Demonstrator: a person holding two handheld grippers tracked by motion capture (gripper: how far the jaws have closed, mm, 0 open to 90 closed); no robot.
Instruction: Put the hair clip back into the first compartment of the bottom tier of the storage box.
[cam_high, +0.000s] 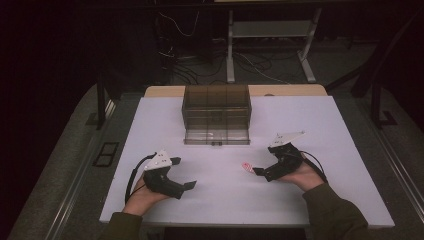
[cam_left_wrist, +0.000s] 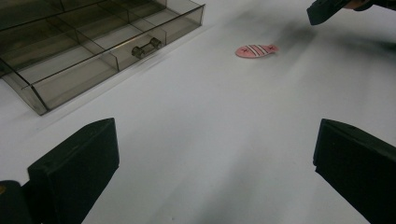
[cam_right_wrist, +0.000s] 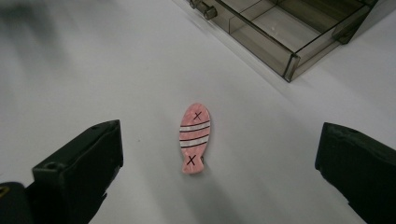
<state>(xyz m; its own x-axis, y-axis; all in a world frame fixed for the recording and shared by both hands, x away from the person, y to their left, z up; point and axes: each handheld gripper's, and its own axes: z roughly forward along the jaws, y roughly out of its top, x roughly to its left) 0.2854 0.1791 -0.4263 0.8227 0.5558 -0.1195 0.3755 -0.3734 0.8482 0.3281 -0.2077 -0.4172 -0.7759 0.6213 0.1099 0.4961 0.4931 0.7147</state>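
Right gripper (jaws apart) near pink fish

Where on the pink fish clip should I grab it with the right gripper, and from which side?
Take the pink fish clip across its striped middle, coming down from above. It lies flat on the white table, so probably only its long side edges offer purchase. The right gripper is open and already straddles it; the clip looks thin, so the jaws must reach table level.

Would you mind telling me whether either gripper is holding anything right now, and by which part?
Nothing is held. The pink fish piece lies flat on the table between the right gripper's open jaws, untouched; the left gripper is open too.
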